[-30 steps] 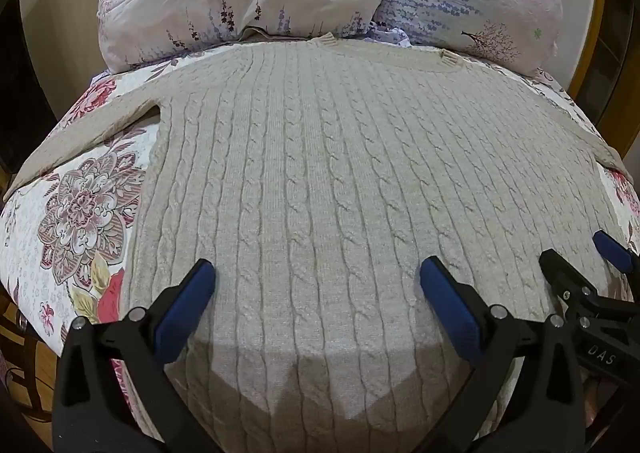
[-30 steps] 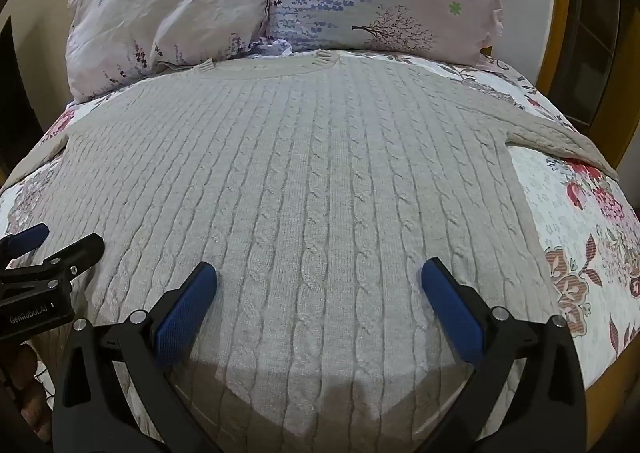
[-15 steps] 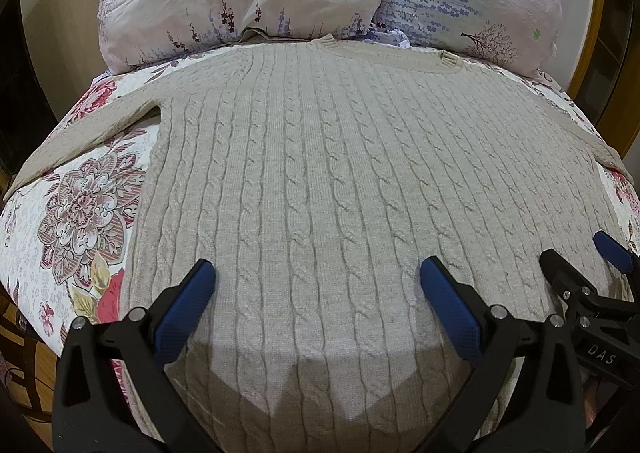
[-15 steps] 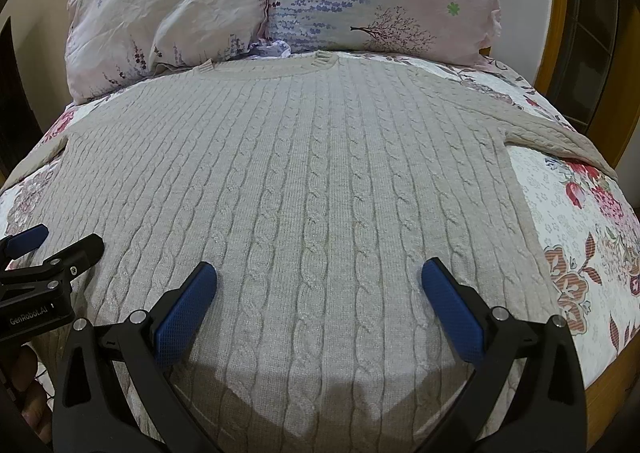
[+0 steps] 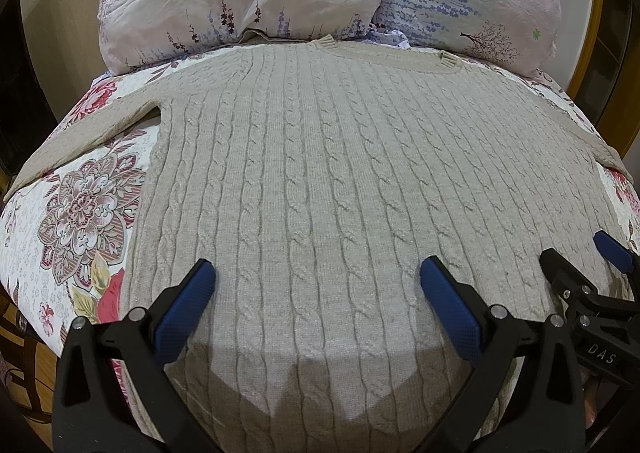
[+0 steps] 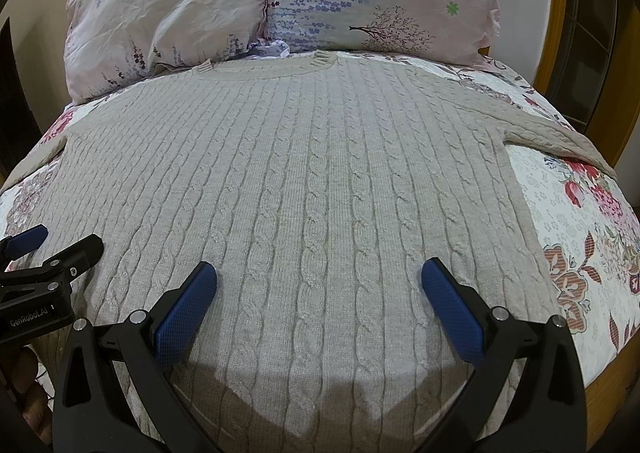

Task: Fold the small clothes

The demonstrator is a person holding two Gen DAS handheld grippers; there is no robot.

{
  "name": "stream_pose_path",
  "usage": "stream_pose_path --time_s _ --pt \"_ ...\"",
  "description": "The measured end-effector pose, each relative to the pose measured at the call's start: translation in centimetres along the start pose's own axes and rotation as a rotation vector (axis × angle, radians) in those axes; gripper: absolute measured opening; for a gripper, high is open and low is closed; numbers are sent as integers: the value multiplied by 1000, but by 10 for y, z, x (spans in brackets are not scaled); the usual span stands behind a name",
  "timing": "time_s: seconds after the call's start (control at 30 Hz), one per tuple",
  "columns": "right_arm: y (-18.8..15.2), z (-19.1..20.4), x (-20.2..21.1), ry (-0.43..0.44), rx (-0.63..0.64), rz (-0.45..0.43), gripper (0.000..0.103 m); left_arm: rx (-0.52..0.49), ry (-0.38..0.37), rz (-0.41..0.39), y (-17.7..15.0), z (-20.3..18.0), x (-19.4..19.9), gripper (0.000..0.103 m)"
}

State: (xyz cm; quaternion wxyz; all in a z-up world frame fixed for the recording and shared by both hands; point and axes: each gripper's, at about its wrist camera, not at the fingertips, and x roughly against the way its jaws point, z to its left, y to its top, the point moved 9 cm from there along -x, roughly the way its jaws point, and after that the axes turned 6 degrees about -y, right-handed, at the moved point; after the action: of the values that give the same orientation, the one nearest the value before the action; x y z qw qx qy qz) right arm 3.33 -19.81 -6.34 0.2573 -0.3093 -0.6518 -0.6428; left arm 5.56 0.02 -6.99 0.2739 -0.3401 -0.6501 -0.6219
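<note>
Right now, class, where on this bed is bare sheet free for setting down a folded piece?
Bare floral sheet shows below the left sleeve, beside the sweater body. A matching patch lies under the right sleeve. The middle is covered by knit; the head is crowded by two pillows.

The left gripper (image 5: pixel 316 287) and right gripper (image 6: pixel 318 287) hover side by side, jaws spread wide and holding nothing.

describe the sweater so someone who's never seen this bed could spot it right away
On the bed with the floral sheet, just below the two pillows, the sweater lies flat, neckline toward the pillows and sleeves spread sideways. It is the only plain beige cable-knit piece there; everything around it is flower-printed.
</note>
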Motion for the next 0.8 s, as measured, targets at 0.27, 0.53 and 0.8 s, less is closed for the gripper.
stream_pose_path --time_s 0.27,0.53,0.8 --pt "0 0 0 -1 -1 2 102 -1 0 -1 0 0 0 101" --pt "0 1 -1 -1 -1 2 102 -1 -1 -6 0 0 0 101" --pt "-3 -3 -4 9 12 34 102 -2 0 -9 1 1 1 101"
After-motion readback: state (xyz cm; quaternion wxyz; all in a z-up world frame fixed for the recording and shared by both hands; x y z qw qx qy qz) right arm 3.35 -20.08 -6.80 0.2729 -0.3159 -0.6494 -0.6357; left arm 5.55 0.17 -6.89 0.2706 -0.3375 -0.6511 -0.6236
